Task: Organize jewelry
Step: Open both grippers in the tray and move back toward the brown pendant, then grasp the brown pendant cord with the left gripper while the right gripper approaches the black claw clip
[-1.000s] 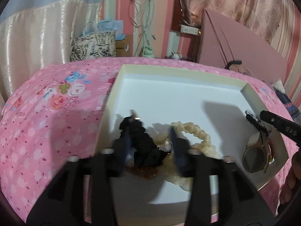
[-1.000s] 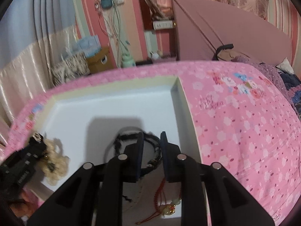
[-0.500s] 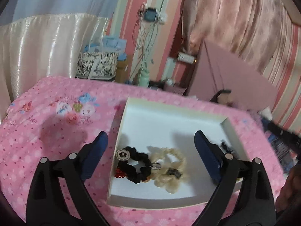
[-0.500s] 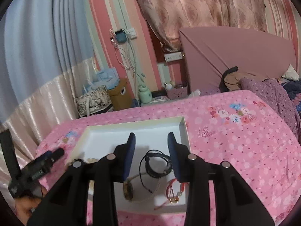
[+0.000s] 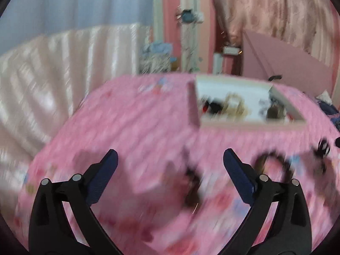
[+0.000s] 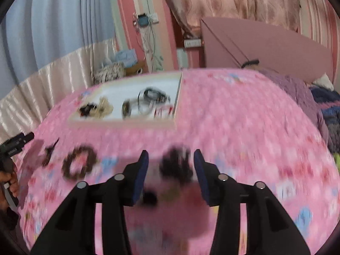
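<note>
Both grippers, left (image 5: 169, 161) and right (image 6: 171, 161), share black angular arms, blue pads, silver screws (2 per side).

No text, label, brand or number readable in either view; both frames motion-blurred. Left gripper (image 6: 16, 145), at left edge of right wrist view, carries pale marks on its black body, too smeared to read. Wall plate (image 6: 192, 42), upper centre of same view, shows faint marks, illegible. Bag (image 5: 154, 63) by curtain in left wrist view has a pattern only, no lettering made out
</note>
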The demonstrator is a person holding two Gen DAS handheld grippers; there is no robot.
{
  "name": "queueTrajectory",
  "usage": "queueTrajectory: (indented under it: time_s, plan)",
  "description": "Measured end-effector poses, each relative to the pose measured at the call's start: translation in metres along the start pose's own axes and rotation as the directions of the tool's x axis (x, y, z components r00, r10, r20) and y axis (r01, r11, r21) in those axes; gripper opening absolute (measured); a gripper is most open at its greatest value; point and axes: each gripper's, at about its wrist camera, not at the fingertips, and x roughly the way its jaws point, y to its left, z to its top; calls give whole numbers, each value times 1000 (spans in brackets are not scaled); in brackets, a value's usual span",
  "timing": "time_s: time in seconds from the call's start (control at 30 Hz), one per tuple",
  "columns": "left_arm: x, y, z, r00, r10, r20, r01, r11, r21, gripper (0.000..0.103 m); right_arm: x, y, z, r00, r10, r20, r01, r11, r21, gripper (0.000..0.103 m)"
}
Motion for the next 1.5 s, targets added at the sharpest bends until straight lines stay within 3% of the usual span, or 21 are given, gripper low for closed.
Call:
queueTrajectory:
  time_s: [0.07,0.13,0.23,0.37,0.57,0.63,0.8,0.83,0.9,1.23,1.4,1.47,1.5]
  plan:
    - [-6,5,-22,997,-62,-47,60,998,-27,98,-9,5,-15,1000,4,-20,-3,1000,22,58]
    - [-9,0,-33,996,-71,-56,71,997,-11,98,-8,19,-23,999,36,-39,-36,999,-1,60]
    - [-3,-13,-39,994,-72,-82,74,997,24,99,11,38,-34,995,-26,-100,21,998,-54,60]
    - [14,-16,-38,983,-104,-148,108,994,20,99,36,33,-35,985,-54,-164,49,998,-39,60]
    - [26,-11,-40,975,-132,-181,133,991,-4,99,52,15,-33,975,101,-198,-91,994,61,61]
    - [28,-14,-37,976,-124,-178,127,992,3,99,54,23,-32,976,92,-198,-88,996,29,48]
    - [32,-25,-36,978,-98,-186,108,993,46,99,54,44,-36,978,71,-194,-82,995,-50,36]
    - [32,-25,-35,978,-99,-184,109,993,47,99,53,43,-35,979,80,-187,-90,995,-42,24]
    - [32,-24,-34,978,-101,-183,111,993,40,99,46,37,-33,977,153,-151,-155,988,-4,22]
    - [52,-23,-24,973,-102,-207,111,993,32,99,53,51,-33,974,131,-185,-145,987,-65,20]
    - [72,-26,-13,968,-103,-228,113,993,30,98,55,44,-34,968,156,-195,-166,985,-36,20]
    - [84,-27,-11,952,-147,-268,158,987,21,83,56,43,-34,967,160,-199,-169,985,-33,20]
    - [85,-28,-10,954,-140,-264,154,988,33,81,56,44,-34,967,158,-202,-169,985,-36,20]
